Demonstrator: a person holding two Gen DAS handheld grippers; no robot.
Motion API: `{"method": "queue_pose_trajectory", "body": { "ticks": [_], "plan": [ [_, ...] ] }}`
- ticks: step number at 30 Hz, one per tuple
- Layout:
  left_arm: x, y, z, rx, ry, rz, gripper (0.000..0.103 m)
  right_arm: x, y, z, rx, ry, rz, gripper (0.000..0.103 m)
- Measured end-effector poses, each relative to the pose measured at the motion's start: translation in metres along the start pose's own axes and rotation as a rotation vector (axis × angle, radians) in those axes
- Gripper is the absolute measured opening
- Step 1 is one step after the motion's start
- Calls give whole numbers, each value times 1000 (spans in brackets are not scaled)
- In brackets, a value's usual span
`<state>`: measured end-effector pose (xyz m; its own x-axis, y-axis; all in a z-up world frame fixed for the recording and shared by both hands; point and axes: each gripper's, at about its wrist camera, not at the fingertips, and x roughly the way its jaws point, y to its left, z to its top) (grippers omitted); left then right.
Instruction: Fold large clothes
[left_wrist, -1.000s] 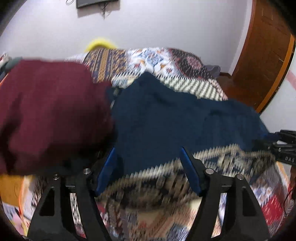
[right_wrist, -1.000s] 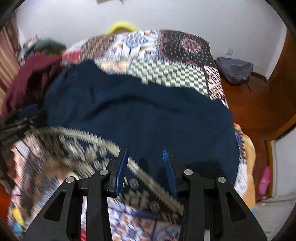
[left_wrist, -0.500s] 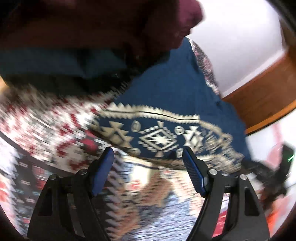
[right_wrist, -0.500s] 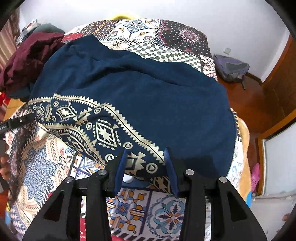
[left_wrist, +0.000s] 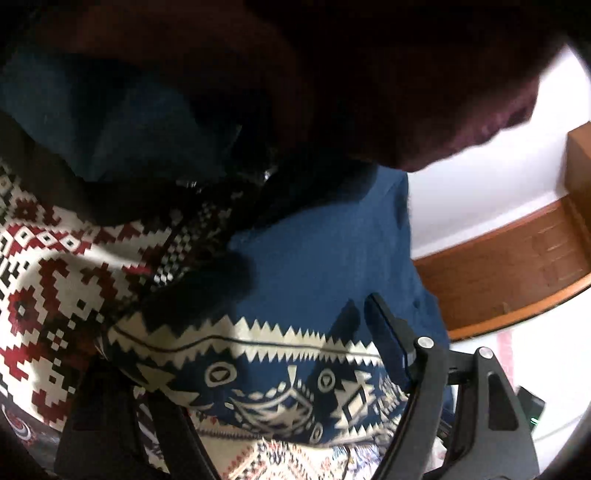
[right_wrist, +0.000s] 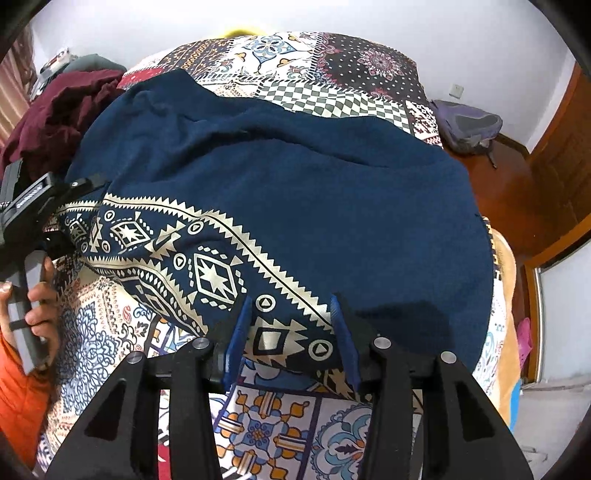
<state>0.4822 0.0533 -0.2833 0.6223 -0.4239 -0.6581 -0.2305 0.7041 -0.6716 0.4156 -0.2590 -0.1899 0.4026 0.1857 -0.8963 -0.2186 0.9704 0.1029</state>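
The navy garment (right_wrist: 295, 192) lies spread on the bed (right_wrist: 332, 88), both grippers at its patterned hem: right gripper (right_wrist: 291, 332) jaws apart astride it, left gripper (left_wrist: 258, 369) closing, grip seemingly unmade; next, clamp both corners.

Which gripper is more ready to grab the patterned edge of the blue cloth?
Probably the right gripper: its open fingers already straddle the hem of the blue cloth, in clear view. The left gripper is at the hem too, jaws just closing, but one finger is hidden in shadow, so its hold is unclear.
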Motion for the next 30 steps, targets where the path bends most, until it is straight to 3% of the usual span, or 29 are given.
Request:
{"method": "queue_pose_trajectory", "body": {
  "ticks": [2,3,6,11,15,19,22,30],
  "plan": [
    [0,-15,-6,51,-44,133,38,-1,1,0,11,-2,-2,41],
    [-2,-24,-9,83,-62,160,28,-2,1,-1,15,-2,1,41],
    [-17,-58,-24,207,-134,234,19,-10,2,-3,28,-3,20,41],
    [-75,-102,-57,353,-210,180,17,-37,9,-6,27,-44,9,41],
    [-126,-105,-76,374,-216,119,17,-68,27,-8,-5,-102,12,41],
    [-172,-82,-95,354,-202,103,17,-91,56,-12,-52,-138,39,41],
    [-202,-53,-106,329,-219,147,17,-99,85,-17,-115,-143,78,41],
    [-251,38,-110,172,-240,271,17,-66,167,-43,-252,-45,178,41]
  ]
}}
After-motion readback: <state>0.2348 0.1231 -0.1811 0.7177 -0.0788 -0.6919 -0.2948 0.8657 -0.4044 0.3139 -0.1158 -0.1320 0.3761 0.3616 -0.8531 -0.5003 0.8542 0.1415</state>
